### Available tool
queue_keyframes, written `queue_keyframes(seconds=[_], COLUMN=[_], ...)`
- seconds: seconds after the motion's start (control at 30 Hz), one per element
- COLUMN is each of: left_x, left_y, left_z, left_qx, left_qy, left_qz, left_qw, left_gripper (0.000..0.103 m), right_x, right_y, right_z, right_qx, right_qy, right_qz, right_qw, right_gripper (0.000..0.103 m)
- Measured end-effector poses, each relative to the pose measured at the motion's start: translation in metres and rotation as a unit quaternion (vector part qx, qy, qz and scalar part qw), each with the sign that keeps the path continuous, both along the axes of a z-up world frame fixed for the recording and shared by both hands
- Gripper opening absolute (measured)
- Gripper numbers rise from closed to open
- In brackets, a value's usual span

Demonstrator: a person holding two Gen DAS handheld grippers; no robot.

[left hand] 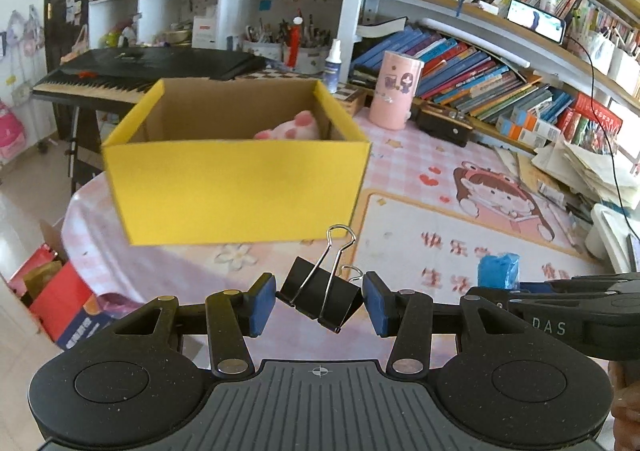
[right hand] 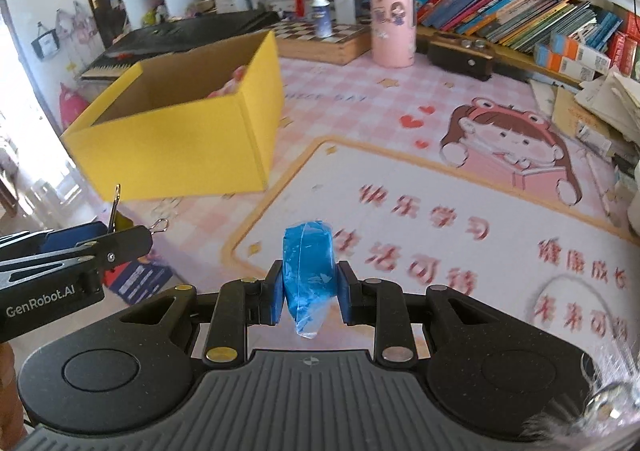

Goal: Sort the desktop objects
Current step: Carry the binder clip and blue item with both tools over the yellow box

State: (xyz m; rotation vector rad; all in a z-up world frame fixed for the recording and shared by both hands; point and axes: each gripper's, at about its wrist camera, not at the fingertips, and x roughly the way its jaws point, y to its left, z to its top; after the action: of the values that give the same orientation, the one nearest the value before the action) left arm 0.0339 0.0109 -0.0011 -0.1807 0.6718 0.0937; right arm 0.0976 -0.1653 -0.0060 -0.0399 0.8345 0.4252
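My left gripper (left hand: 319, 301) is shut on a black binder clip (left hand: 320, 297) with silver wire handles, held above the desk in front of the yellow box (left hand: 236, 179). A pink plush toy (left hand: 290, 127) lies inside that open box. My right gripper (right hand: 308, 291) is shut on a blue plastic-wrapped roll (right hand: 308, 265), over the pink cartoon desk mat (right hand: 440, 211). In the right wrist view the left gripper (right hand: 100, 239) shows at the left edge, and the yellow box (right hand: 180, 139) stands ahead to the left. The blue roll (left hand: 498, 271) also shows in the left wrist view.
A pink cylindrical container (left hand: 394, 91) and a spray bottle (left hand: 332, 65) stand behind the box. Books (left hand: 480, 79) line the shelves at the back right. A keyboard piano (left hand: 120, 71) sits behind the desk on the left. Papers (left hand: 580, 167) pile at the right edge.
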Motion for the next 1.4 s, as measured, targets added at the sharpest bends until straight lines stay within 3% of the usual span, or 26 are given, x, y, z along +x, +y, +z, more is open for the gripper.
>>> queue_keyframes(seconds=[0.57, 1.4], left_x=[-0.058, -0.066], left_y=[0.046, 0.063], left_z=[0.004, 0.014], left_qx=[0.019, 0.015], left_qy=[-0.008, -0.037], left_qz=[0.03, 0.04], left_qw=[0.9993, 0.9984], left_gripper=[0.046, 0.046], right_x=[-0.05, -0.061], right_y=[0.056, 0.082], right_z=[0.0, 0.014], right_qx=[0.019, 0.005], right_qy=[-0.009, -0.033], right_qz=[0.035, 0.075], right_qw=[0.999, 0.997], right_gripper=[0.024, 0.024])
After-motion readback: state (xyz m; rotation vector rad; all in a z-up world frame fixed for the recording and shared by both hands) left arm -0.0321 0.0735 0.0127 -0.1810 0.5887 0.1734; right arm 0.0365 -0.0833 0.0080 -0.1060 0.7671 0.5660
